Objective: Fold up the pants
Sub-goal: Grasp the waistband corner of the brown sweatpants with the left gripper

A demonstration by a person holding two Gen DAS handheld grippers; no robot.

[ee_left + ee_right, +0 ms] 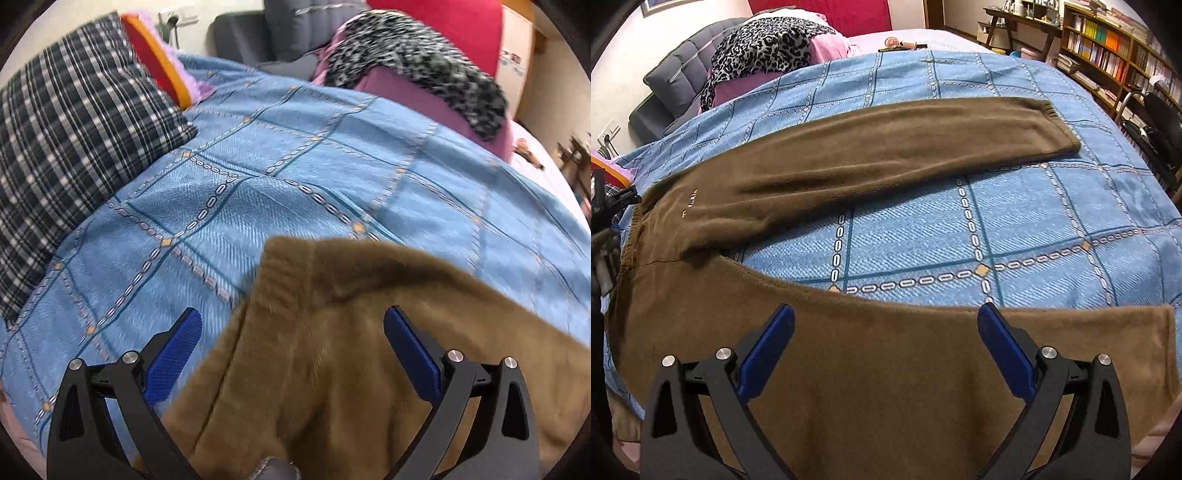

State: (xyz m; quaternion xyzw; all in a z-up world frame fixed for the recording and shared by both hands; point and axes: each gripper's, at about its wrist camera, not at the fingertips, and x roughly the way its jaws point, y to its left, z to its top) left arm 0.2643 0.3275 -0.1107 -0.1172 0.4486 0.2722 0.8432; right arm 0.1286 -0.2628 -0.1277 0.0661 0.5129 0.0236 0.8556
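Observation:
Brown fleece pants [871, 155] lie spread on a blue patterned bedspread [1052, 229], legs apart in a V. The far leg runs to a cuff at the right; the near leg [886, 362] lies under my right gripper [886, 321], which is open and empty just above it. In the left wrist view the waistband end of the pants [332, 332] lies between the fingers of my open left gripper [293, 325], which hovers over it. The left gripper also shows at the left edge of the right wrist view [605, 221].
A plaid pillow [66, 140] lies at the left. A leopard-print cloth [761, 48] on pink bedding and a grey headboard [676, 74] are at the far end. Bookshelves [1115, 48] and a chair [1156, 122] stand to the right of the bed.

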